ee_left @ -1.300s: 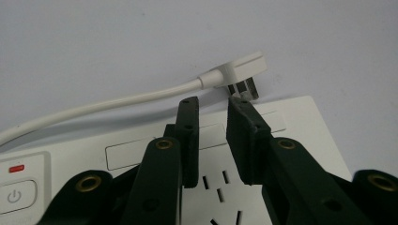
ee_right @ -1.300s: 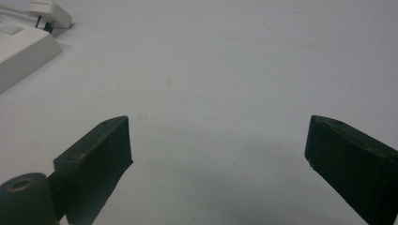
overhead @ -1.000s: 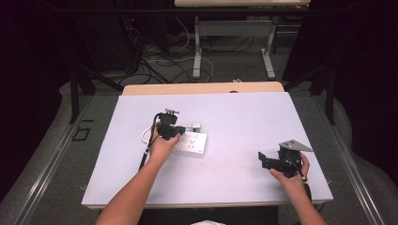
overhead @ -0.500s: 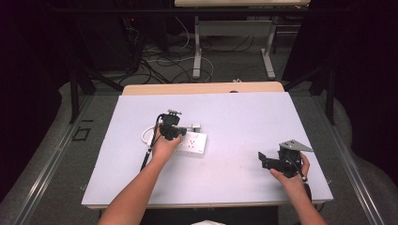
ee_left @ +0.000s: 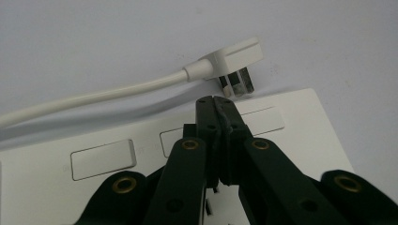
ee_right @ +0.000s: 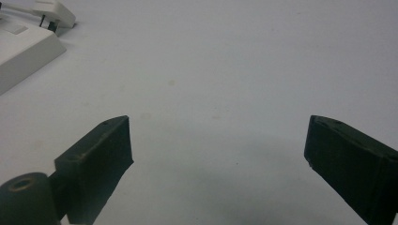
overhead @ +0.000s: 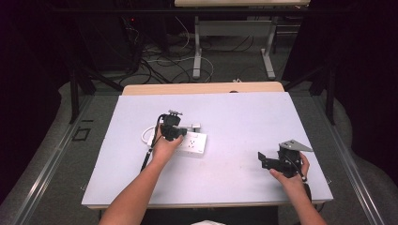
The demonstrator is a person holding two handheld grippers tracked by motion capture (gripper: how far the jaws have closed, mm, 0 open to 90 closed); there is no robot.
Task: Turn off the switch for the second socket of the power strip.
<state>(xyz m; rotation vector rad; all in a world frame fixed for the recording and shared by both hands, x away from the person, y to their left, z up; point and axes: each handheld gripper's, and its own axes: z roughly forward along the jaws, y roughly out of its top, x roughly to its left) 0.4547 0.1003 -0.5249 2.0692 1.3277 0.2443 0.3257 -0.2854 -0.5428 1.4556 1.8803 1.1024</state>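
Note:
A white power strip (overhead: 196, 144) lies flat near the middle of the white table (overhead: 234, 112). Its white cord (ee_left: 94, 96) curls back past the far side and ends in a flat white plug (ee_left: 234, 58) lying on the table, prongs toward the strip. My left gripper (ee_left: 215, 101) hovers just over the strip's top face (ee_left: 300, 122), jaws shut tight together with nothing between them, tips pointing at the plug. In the high view that left gripper (overhead: 172, 132) sits over the strip's left end. My right gripper (ee_right: 218, 140) stands open and holds nothing, low over bare table at the front right (overhead: 264, 160).
In the right gripper view the power strip (ee_right: 23, 49) and plug (ee_right: 54, 11) show far off at the upper left. Beyond the table's far edge is a wooden board (overhead: 202, 88), then floor with loose cables (overhead: 169, 61) and table legs.

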